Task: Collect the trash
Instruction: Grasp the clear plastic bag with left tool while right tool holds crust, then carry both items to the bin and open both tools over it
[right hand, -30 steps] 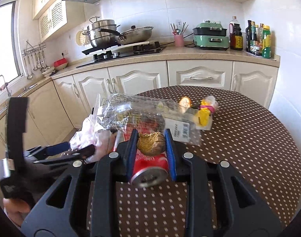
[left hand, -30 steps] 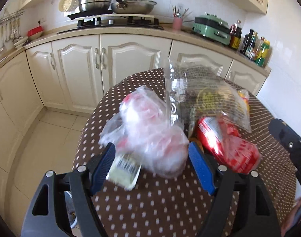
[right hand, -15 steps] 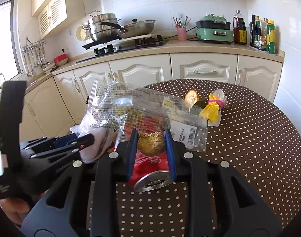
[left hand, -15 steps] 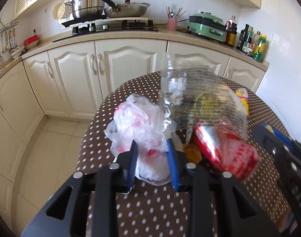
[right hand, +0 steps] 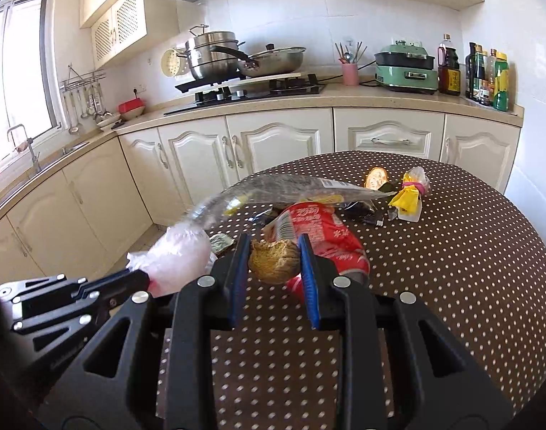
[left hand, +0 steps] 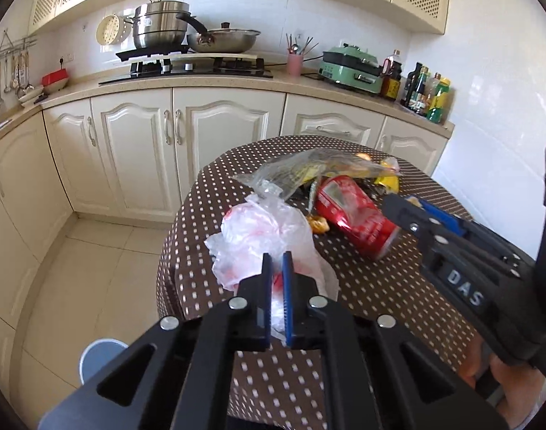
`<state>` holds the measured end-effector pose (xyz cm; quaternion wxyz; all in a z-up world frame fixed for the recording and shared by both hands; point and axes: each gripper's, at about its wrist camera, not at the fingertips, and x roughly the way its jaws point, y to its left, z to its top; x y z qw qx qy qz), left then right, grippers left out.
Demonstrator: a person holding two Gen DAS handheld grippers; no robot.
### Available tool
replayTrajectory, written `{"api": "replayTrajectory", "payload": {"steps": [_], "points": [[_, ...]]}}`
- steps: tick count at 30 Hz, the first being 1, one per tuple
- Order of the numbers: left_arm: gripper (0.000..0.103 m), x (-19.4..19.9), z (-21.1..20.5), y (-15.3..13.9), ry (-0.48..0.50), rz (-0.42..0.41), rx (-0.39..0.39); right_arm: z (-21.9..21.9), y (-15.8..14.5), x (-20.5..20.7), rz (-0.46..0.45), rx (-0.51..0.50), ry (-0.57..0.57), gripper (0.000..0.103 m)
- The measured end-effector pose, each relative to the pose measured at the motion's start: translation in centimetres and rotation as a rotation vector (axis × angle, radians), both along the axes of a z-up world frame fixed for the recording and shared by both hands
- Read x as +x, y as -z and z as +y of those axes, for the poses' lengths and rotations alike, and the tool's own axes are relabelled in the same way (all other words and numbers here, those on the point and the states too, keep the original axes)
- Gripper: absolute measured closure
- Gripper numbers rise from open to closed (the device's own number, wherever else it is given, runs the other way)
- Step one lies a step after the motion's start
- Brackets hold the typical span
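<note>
Trash on dotted table [left hand: 344,376] | left tool [left hand: 277,263] clamped on crumpled plastic bag [left hand: 262,233] | right tool [right hand: 273,258] clamped on bread piece [right hand: 273,259]

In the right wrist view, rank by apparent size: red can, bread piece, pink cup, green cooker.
1. Red can, though partly hidden behind the jaws.
2. Green cooker and bread piece look alike; the bread is far nearer the camera, so no ranking.
3. Pink cup.

glossy red metal can [left hand: 355,220], crinkled thin plastic bag [left hand: 269,236], matt dotted cloth on table [right hand: 469,258]
</note>
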<state>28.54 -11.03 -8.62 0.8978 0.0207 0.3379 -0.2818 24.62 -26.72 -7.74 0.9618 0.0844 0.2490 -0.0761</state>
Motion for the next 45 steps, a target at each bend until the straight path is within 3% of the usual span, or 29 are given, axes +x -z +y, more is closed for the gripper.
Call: {"api": "replayTrajectory", "payload": {"steps": [8, 14, 21, 27, 31, 41, 42, 43, 45], "points": [[0.099, -3.8, 3.7, -1.8, -0.024, -0.056, -0.067, 3.2, -1.1, -1.9, -0.025, -0.017, -0.037, 0.076], [0.099, -5.0, 8.8, -2.9, -0.095, -0.083, -0.11, 8.0, -2.0, -1.9, -0.044, -0.041, -0.115, 0.076], [0.099, -3.9, 16.4, -0.9, -0.242, -0.053, -0.115, 15.2, -0.6, 1.1, -0.006, -0.042, -0.255, 0.076], [0.099, -1.0, 23.3, 3.9, -0.367, 0.047, -0.114, 22.8, 3.7, 5.2, 0.084, -0.039, -0.407, 0.076], [0.099, 2.1, 27.9, 9.1, -0.454, 0.153, -0.11, 27.6, 8.3, 8.7, 0.179, -0.04, -0.489, 0.076], [0.095, 9.0, 34.9, 21.0, -0.582, 0.355, -0.072, 34.9, 20.0, 16.3, 0.387, -0.027, -0.56, 0.076], [0.092, 9.5, 35.6, 22.1, -0.6, 0.36, -0.069, 35.3, 20.6, 16.9, 0.398, -0.025, -0.56, 0.076], [0.077, 9.8, 35.9, 22.9, -0.612, 0.363, -0.068, 35.7, 21.4, 17.4, 0.413, -0.026, -0.561, 0.076], [0.061, 10.5, 36.8, 24.6, -0.634, 0.395, -0.065, 36.2, 23.0, 18.3, 0.438, -0.02, -0.563, 0.076]]}}
